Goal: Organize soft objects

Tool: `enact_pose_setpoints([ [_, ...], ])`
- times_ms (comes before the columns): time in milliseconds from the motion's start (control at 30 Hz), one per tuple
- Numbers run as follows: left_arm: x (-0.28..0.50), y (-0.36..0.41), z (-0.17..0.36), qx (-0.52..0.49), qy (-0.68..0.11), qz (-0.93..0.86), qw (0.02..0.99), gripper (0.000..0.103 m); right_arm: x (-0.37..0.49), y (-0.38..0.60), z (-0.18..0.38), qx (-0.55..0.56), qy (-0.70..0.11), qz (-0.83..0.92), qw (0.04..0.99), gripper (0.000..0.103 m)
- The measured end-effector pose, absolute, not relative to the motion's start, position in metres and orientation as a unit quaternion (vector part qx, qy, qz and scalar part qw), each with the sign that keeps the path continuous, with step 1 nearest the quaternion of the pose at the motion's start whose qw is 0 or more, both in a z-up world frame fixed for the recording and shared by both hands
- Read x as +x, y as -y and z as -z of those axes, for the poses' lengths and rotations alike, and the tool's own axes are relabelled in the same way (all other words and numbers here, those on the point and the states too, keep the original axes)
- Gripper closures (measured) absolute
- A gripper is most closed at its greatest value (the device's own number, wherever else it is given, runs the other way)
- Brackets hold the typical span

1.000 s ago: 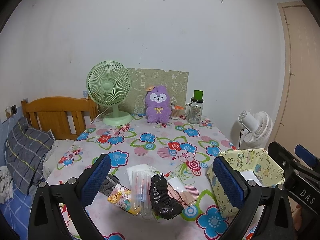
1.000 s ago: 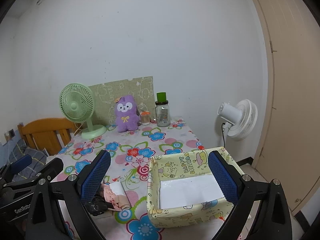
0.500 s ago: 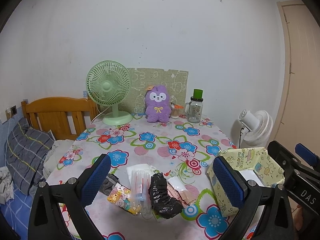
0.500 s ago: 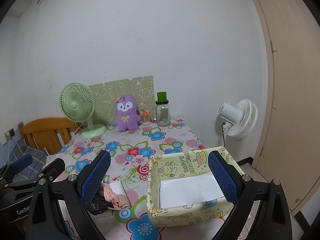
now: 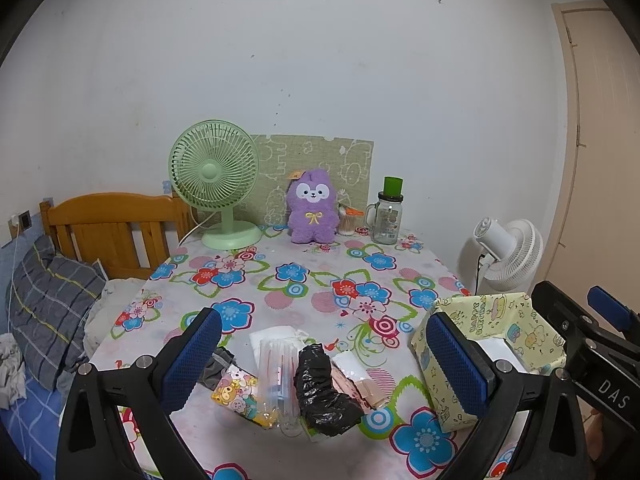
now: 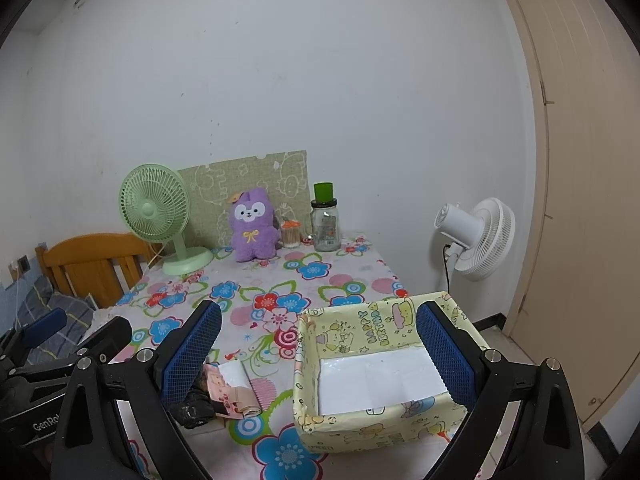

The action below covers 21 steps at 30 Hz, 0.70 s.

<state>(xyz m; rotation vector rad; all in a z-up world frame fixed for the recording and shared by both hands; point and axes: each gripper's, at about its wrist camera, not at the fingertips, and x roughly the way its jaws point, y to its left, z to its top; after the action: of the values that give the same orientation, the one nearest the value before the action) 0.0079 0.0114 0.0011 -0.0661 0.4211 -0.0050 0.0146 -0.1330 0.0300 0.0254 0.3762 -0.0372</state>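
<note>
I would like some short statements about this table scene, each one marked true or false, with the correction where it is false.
1. The yellow cartoon-print box holds no soft items yet. True.
2. The left gripper is shut on the black plastic bag. False: its jaws stand wide open above the pile.
3. The purple plush toy stands between the green desk fan and the glass jar. True.
4. The white fan stands on the table. False: it stands beside the table, off its far right edge.
5. The right gripper is open. True.
</note>
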Motion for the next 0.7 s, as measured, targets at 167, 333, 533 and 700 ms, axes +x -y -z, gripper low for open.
enact_pose_setpoints([
  [167, 0.007, -0.011, -0.001, -0.032, -0.210, 0.003, 0.977, 0.000, 0.015, 0.132, -0.030, 0.009, -0.187, 0.020, 0.982, 0.004],
  [333, 0.008, -0.013, 0.000, -0.030, -0.211, 0.002, 0.977, 0.000, 0.015, 0.131, -0.029, 0.010, -0.189, 0.020, 0.982, 0.004],
  [533, 0.014, -0.018, 0.001, -0.031, -0.216, 0.001, 0.976, 0.000, 0.023, 0.128, -0.026, 0.007, -0.197, 0.019, 0.980, 0.004],
  [700, 0.015, -0.019, 0.001, -0.030, -0.217, 0.001, 0.976, 0.000, 0.027, 0.126, -0.027, 0.006, -0.200, 0.019, 0.980, 0.004],
])
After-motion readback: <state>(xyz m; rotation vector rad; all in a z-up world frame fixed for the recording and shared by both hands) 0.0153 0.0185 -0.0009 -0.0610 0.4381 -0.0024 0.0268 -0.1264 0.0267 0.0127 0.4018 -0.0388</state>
